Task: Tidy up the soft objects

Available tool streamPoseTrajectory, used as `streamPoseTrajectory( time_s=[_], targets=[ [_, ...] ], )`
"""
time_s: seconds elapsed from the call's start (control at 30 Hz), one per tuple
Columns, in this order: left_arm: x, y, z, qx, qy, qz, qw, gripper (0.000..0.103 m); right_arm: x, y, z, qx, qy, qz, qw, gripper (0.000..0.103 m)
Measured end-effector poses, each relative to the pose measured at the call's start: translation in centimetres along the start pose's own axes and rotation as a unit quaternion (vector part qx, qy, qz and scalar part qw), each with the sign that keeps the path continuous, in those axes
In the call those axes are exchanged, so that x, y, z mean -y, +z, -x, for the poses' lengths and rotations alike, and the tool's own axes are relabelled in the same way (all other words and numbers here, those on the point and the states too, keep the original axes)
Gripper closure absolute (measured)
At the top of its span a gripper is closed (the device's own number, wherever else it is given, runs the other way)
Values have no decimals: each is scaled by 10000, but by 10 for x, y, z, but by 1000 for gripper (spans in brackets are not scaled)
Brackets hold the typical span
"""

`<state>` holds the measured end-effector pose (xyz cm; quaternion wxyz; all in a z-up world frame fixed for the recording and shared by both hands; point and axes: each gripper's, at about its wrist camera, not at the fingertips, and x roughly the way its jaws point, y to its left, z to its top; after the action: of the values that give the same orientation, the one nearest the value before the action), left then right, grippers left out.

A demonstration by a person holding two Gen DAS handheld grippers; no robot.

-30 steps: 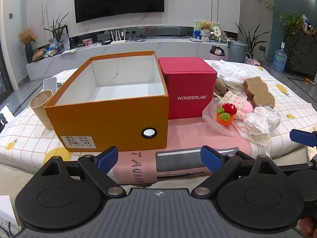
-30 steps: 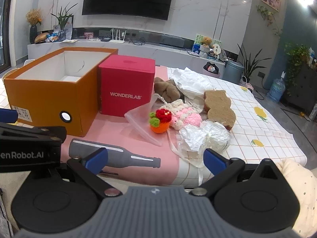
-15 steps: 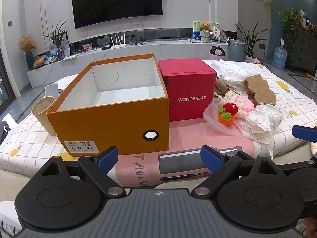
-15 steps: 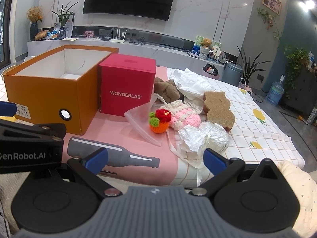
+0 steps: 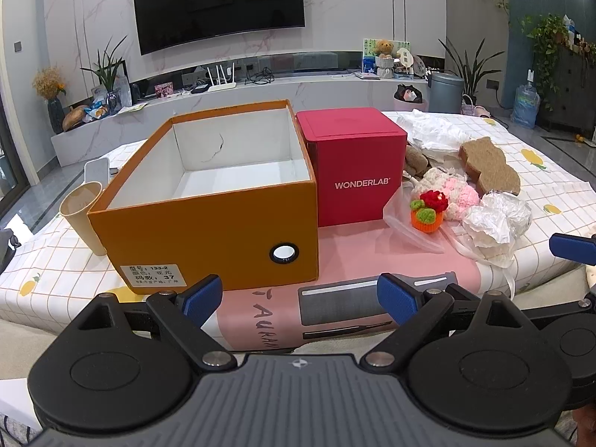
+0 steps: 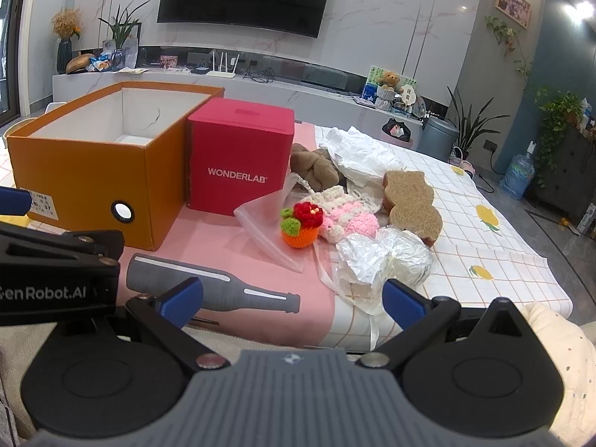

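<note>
An open orange box (image 5: 208, 201) (image 6: 93, 171) with a white, empty inside stands on the table beside a red WONDERLAB box (image 5: 354, 167) (image 6: 238, 160). Right of them lies a heap of soft things: a crocheted orange pot with a red flower (image 5: 428, 210) (image 6: 301, 225), a pink and cream knit piece (image 6: 346, 216), a brown plush (image 6: 314, 167), a brown sponge (image 5: 488, 167) (image 6: 411, 201) and a crinkled clear wrap bundle (image 5: 495, 219) (image 6: 387, 257). My left gripper (image 5: 300, 300) is open in front of the orange box. My right gripper (image 6: 292, 298) is open, short of the heap.
A paper cup (image 5: 83, 216) stands left of the orange box. A clear plastic bag (image 6: 268, 227) and crumpled white paper (image 6: 361, 152) lie among the soft things. The tablecloth (image 6: 484, 246) hangs over the near edge. A TV console runs along the back wall.
Both grippers have risen and drawn back slightly, so the table appears a little lower and farther. Nothing on the table has moved.
</note>
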<state>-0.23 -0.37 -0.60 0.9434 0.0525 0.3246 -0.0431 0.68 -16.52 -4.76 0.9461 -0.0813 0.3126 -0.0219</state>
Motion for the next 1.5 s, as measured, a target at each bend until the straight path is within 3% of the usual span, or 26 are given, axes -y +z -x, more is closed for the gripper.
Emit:
streamPoseTrajectory(
  time_s=[0.77,0.97,1.13,1.37,1.5],
  targets=[
    [10,2,-4,10,4,-299,9996,0,3,-4,-5,-301,-172,74,9994,3],
    [17,26,-8,159,-301,-364,9988,0,40,11,4,-397,-137,-315,9986,3],
    [32,40,-23,170,-445,-585,9972,0,79,24,-6,-608,13,-209,9979,3],
    [71,43,-65,505,-565,-1193,9900,0,122,56,-55,-754,-170,-305,9965,3],
    [87,36,-95,574,-836,-1537,9829,0,139,66,-95,-997,88,-945,9905,3]
  ],
)
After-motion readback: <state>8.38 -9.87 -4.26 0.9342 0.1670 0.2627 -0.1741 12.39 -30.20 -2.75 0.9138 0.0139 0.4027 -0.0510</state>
